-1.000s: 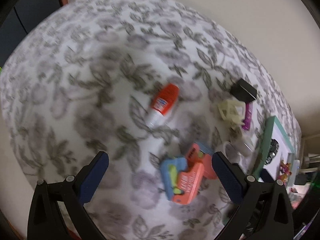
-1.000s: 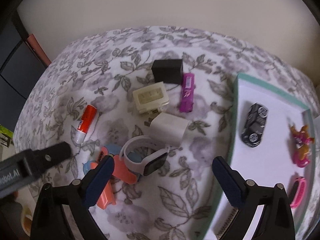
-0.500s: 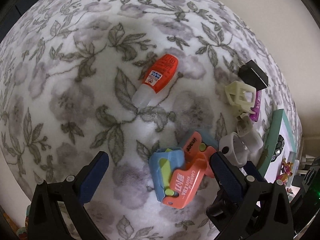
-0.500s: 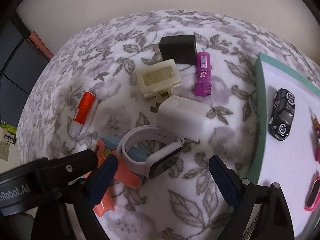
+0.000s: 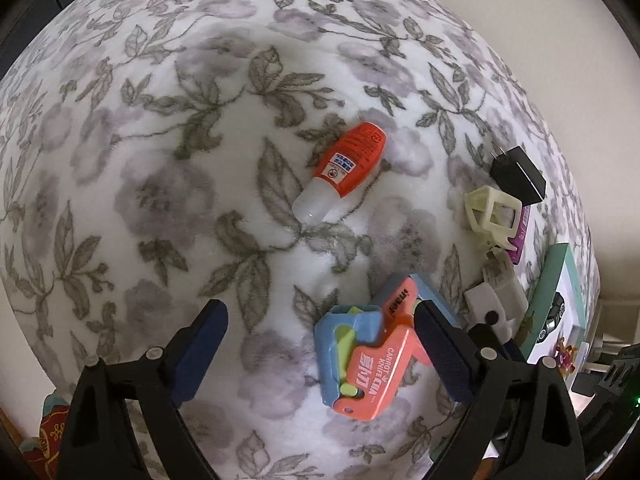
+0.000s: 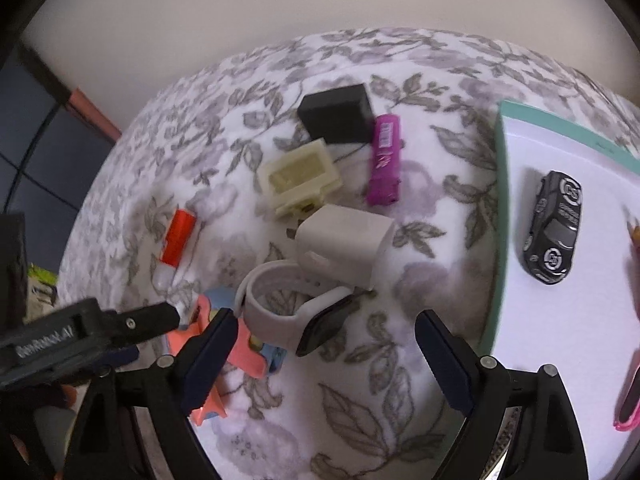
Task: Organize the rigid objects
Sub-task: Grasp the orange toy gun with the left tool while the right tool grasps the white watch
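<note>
White smartwatch with looped silicone strap lies on the fleecy floral-print blanket, touching a smooth white charger cube. Right gripper: jaws wide, empty, above it. Left gripper: jaws wide, closing, over coral-and-blue plastic carrot-knife toys; pads not pressing
</note>
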`<state>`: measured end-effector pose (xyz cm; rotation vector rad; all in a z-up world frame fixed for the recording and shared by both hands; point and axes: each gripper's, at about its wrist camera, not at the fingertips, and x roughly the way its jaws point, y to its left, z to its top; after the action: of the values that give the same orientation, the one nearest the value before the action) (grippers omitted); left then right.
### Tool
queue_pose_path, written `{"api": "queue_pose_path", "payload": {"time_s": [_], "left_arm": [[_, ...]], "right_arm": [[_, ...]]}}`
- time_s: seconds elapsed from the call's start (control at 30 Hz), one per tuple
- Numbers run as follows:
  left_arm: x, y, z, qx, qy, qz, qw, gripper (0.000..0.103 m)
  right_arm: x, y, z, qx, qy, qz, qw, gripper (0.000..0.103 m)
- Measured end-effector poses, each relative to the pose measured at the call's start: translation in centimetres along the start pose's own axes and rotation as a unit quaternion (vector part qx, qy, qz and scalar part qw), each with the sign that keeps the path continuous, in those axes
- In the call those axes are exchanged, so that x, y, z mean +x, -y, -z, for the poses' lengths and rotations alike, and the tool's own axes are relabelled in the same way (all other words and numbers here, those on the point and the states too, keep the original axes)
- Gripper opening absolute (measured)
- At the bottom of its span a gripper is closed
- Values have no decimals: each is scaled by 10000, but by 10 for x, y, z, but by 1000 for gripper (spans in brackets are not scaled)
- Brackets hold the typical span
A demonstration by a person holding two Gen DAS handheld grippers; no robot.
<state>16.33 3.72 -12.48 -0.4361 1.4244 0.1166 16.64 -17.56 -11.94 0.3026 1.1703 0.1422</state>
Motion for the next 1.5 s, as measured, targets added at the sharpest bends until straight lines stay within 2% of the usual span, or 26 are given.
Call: {"api": "queue_pose_path", "payload": {"time_s": [0.17,0.37,0.5,0.67,0.87,0.9,0.93,1.0,1.17,1.23,1.33,1.5], "left_arm": [[-1,6,3,145,56,-69,9999,91],[-3,0,1,-89,45,11,9999,90],[-7,-1,3,-68,84,37,9999,89],[-10,6,7,57,60,125,9999,89],[-4,16,12,283,-23,63,9996,89],[-3,17,13,316,-39,56,9995,85],[0,20,13,336,-55,47,9994,74],[5,22,15,367,-157,61,9992,64],[16,26,20,434,-317,69,9985,49],[17,27,20,425,-301,25,9986,40],[18,26,22,365,-309,80,9988,40],[17,22,21,372,-296,67,9988,40]], "right_arm": [[0,1,-1,58,26,-61,10000,89],[1,-4,-1,13,48,-266,9996,75],[-2,-4,-1,-19,108,-368,9993,65],[-5,2,-4,101,160,-455,9988,64],[-14,14,-7,309,303,-465,9980,62],[-15,15,-8,329,312,-458,9979,62],[-15,15,-8,336,320,-451,9979,62],[-14,13,-8,319,324,-434,9980,61],[-11,0,-10,15,359,-287,9989,57],[-8,-5,-10,-121,352,-180,9991,48],[3,-8,-9,-319,239,238,9989,46],[15,1,-7,-176,134,218,9995,42]]}}
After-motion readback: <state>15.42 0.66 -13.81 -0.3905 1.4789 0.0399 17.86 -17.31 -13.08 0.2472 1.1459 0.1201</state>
